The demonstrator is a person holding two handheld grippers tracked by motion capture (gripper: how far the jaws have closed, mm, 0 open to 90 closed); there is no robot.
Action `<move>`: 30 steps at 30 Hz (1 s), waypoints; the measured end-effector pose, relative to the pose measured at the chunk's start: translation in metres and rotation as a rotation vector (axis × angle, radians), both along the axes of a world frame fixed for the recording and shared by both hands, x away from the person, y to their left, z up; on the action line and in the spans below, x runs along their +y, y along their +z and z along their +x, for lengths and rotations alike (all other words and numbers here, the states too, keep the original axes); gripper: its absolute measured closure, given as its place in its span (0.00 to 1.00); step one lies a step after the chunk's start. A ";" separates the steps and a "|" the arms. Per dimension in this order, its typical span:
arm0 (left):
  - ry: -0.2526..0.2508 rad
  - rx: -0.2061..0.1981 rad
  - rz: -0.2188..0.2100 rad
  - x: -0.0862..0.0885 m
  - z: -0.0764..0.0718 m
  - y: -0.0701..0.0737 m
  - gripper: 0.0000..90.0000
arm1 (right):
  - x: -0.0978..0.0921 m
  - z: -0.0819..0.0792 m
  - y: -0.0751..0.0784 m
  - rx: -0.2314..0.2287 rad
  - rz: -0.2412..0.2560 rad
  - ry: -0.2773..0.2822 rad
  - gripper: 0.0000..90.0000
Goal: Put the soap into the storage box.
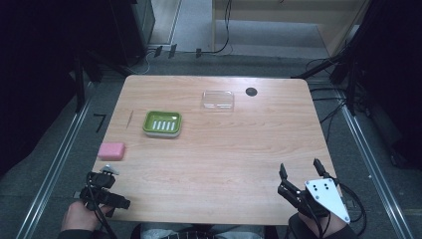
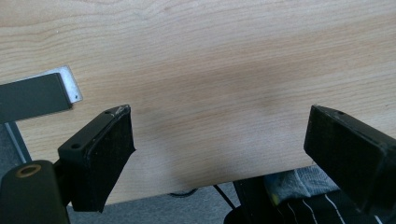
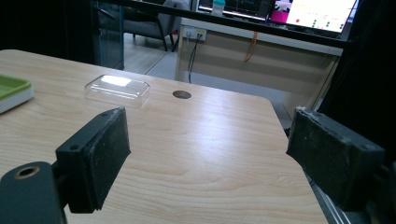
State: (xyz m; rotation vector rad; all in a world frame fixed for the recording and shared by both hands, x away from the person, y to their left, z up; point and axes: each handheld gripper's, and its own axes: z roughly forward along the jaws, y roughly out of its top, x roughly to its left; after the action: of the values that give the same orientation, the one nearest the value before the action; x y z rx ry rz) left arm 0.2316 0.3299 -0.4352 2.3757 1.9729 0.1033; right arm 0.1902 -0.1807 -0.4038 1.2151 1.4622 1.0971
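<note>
A light wooden table [image 1: 214, 164] is sitting under a fixed overhead camera, with a person's hands coming in from the near edge. The left gripper [image 1: 110, 172] is hovering at the table's near left corner, held by a hand [image 1: 79, 215] just off the edge; seen along its own camera, its two black jaws are standing wide apart with bare wood grain between them and nothing held. The right gripper [image 1: 300, 168] is resting over the near right corner, a grey three-cornered plate [image 1: 327, 196] riding on top of it, and its jaws are also spread wide and holding nothing. A pink rectangular block [image 1: 111, 150] is lying near the left edge, a little beyond the left gripper and apart from it. Farther in, toward the left half of the table, a green dish [image 1: 162, 123] with a white slotted insert is sitting flat; its corner is also showing at the left of the right gripper view [image 3: 14, 92]. A clear plastic lid [image 1: 218, 99] is lying near the far edge, well apart from the dish, and is catching light in the right gripper view [image 3: 117, 89]. A small dark round spot [image 1: 251, 91] is sitting just beside the lid toward the far right corner. Cables are trailing across the grey floor beyond the table.
</note>
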 end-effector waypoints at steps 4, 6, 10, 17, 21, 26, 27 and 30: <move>-0.001 0.001 0.001 0.000 0.000 0.000 0.10 | 0.000 0.001 0.000 0.000 0.000 0.000 0.14; 0.000 -0.003 0.004 0.000 0.000 0.000 0.10 | 0.000 0.001 0.000 -0.002 0.005 0.002 0.14; 0.000 0.006 0.012 0.000 -0.001 0.000 0.10 | 0.002 0.003 -0.001 0.002 0.004 0.010 0.14; -0.001 0.007 0.014 0.000 -0.001 0.000 0.08 | 0.000 0.005 -0.001 0.003 0.009 0.014 0.14; -0.002 0.010 0.013 0.002 -0.001 -0.002 0.08 | 0.002 0.007 -0.001 0.004 0.007 0.019 0.14; -0.004 0.005 0.010 0.004 0.000 -0.002 0.07 | 0.004 0.006 0.000 0.003 0.004 0.020 0.14; -0.007 0.008 0.009 0.004 0.001 -0.002 0.07 | 0.004 0.006 0.000 0.004 0.002 0.019 0.14; -0.011 0.003 0.000 0.004 0.004 -0.003 0.06 | 0.005 0.005 0.000 0.004 -0.002 0.019 0.14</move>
State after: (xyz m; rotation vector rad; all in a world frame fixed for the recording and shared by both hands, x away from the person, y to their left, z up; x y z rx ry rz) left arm 0.2353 0.3337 -0.4380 2.3884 1.9610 0.0991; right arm 0.1954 -0.1760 -0.4037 1.2045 1.4798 1.1058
